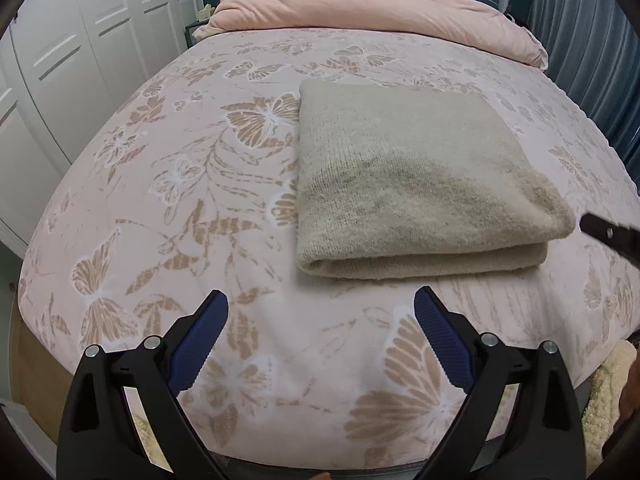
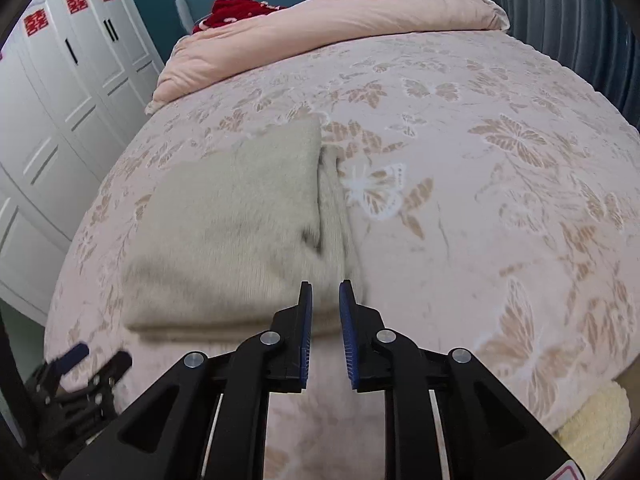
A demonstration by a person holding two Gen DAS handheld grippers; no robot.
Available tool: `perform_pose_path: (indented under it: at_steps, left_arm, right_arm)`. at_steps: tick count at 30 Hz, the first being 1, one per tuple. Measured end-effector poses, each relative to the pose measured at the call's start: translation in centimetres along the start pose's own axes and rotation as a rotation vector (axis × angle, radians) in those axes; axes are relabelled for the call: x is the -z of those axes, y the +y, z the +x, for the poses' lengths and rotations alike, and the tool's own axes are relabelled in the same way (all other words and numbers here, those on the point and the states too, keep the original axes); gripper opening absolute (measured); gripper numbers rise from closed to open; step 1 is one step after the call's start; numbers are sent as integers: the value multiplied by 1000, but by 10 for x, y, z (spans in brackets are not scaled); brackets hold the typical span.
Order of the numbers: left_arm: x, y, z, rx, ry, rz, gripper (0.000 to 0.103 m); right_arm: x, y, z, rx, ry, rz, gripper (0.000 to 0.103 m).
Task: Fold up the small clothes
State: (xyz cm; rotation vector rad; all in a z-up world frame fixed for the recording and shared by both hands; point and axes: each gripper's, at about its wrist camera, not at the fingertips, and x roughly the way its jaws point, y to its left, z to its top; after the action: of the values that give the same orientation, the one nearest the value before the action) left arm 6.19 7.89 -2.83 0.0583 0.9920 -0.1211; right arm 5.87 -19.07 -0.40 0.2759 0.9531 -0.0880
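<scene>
A beige knit garment (image 1: 408, 184) lies folded into a thick rectangle on the bed, with its fold edge facing me. It also shows in the right wrist view (image 2: 232, 232). My left gripper (image 1: 320, 308) is open and empty, held just in front of the garment's near left corner. My right gripper (image 2: 325, 296) has its jaws a narrow gap apart with nothing between them, over the garment's near right corner. Its tip shows at the right edge of the left wrist view (image 1: 608, 236). The left gripper shows low left in the right wrist view (image 2: 84, 364).
The bed has a pink sheet with butterfly print (image 1: 200, 208). A rolled pink duvet (image 1: 360, 8) lies at the head of the bed, with a red item (image 2: 236, 10) behind it. White wardrobe doors (image 1: 60, 60) stand left; blue curtains (image 1: 592, 40) hang right.
</scene>
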Motion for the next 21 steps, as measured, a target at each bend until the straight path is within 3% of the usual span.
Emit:
perform_pose_path:
  at_steps: [3,7,9,13,21]
  left_arm:
    - [10,-7,0,-5,-7,12,92]
    - [23,-12,-5,-20,-15,26,95]
    - [28,-10,-9,-1,-14,-1,96]
    - [35,-11,-16,1,-14,-28,96]
    - [38,-15,-32,-14,-52,-10,96]
  right_arm:
    - [42,0,-7,18,10,-2,18]
    - [71,-4,-3,21,63,17,24]
    - [78,0,-4,15,75,7,26]
    - [91,11,-12,51,58,-34,44]
    - [88,23,-32,77,-15,-52,61]
